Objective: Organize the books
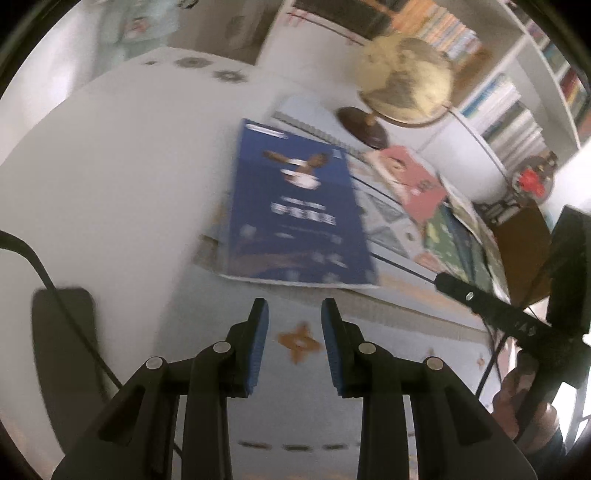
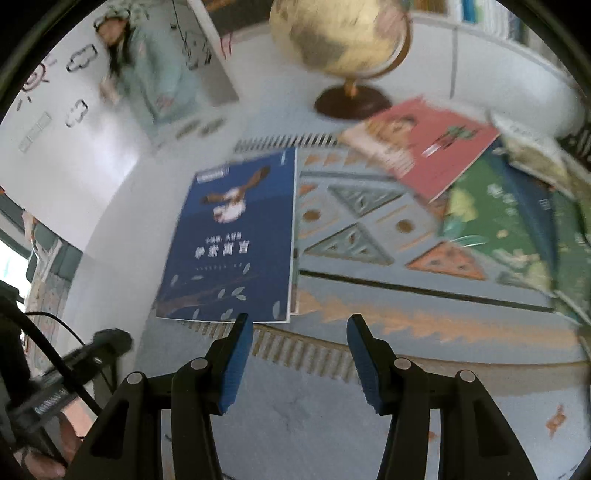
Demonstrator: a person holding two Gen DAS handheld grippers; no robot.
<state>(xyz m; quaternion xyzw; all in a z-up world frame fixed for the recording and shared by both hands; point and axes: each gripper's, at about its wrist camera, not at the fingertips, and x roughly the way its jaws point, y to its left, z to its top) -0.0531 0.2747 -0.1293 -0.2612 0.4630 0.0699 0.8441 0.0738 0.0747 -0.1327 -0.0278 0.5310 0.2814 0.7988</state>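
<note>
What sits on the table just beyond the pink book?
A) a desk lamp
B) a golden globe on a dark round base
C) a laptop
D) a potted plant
B: in the right wrist view, the golden globe stands on its dark round base just behind the pink book, past the blue book on the patterned cloth.

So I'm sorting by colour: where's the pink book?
In the right wrist view, the pink book lies upper right, beside the globe's base, overlapping the green book.
</note>
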